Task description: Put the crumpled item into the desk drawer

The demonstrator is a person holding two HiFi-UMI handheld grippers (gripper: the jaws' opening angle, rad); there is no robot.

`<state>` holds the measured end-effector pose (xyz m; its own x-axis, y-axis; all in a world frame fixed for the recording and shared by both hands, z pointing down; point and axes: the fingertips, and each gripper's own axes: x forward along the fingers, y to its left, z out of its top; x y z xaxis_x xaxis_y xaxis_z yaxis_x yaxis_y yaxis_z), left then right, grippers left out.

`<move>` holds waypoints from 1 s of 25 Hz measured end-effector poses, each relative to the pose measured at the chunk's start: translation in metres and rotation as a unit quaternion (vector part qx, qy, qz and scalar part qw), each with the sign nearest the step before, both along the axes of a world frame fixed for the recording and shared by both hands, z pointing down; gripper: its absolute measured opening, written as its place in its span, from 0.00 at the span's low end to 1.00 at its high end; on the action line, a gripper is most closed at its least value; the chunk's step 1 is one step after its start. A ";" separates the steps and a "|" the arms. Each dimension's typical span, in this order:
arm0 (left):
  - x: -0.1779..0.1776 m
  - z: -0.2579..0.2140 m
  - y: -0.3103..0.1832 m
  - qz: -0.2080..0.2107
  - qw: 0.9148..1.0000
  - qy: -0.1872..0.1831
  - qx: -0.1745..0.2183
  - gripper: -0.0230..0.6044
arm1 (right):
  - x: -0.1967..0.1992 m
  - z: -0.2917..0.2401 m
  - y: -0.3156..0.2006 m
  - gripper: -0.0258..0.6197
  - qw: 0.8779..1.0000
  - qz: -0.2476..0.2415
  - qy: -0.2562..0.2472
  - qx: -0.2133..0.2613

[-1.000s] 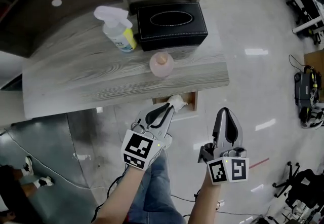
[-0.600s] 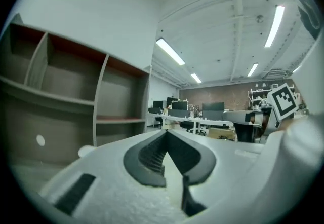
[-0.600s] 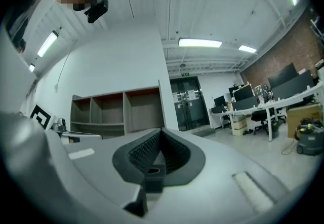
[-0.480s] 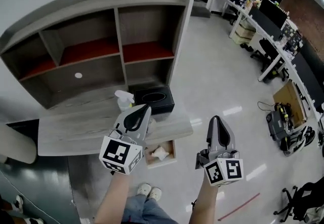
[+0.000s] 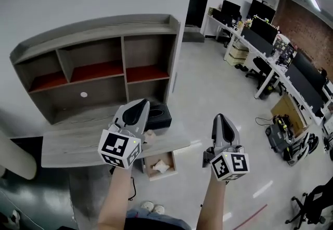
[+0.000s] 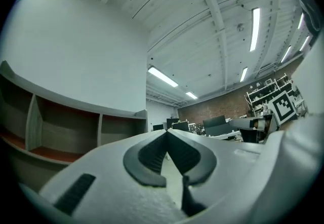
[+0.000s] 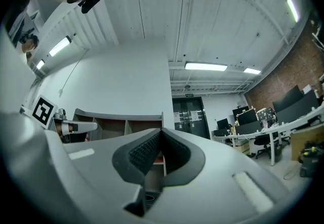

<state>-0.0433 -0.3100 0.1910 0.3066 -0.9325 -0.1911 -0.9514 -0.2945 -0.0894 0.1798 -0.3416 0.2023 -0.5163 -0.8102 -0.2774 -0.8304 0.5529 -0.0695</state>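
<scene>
The white crumpled item [image 5: 158,167] lies inside the open wooden drawer [image 5: 174,164] under the grey desk top [image 5: 73,143]. My left gripper [image 5: 142,104] [image 6: 166,134] is raised above the desk, well clear of the drawer, its jaws shut with nothing between them. My right gripper [image 5: 219,117] [image 7: 161,132] hangs at the same height to the right of the desk, over the floor, also shut and empty. Both gripper views look out level across the room and show neither the drawer nor the item.
A black tissue box [image 5: 159,117] sits on the desk behind my left gripper. A shelf unit [image 5: 99,67] with red-lined shelves stands against the wall behind the desk. Office desks with monitors [image 5: 260,21] and a black machine [image 5: 279,135] line the right side. The person's shoes [image 5: 151,207] show below.
The left gripper has pulled up and away from the drawer, leaving the crumpled item inside, and its jaws have closed. The head view has tilted up from the desk towards the room.
</scene>
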 end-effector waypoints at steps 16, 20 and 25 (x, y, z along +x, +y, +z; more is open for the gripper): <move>0.006 0.005 0.008 0.009 1.000 -0.004 -0.010 0.04 | -0.004 0.004 0.010 0.06 1.000 -0.007 0.011 -0.011; 0.004 0.007 0.008 0.010 1.000 -0.001 -0.011 0.04 | -0.007 0.007 0.011 0.06 1.000 -0.010 0.014 -0.013; 0.006 0.010 0.004 0.015 1.000 0.003 -0.014 0.04 | -0.007 0.009 0.009 0.06 1.000 -0.011 0.015 -0.016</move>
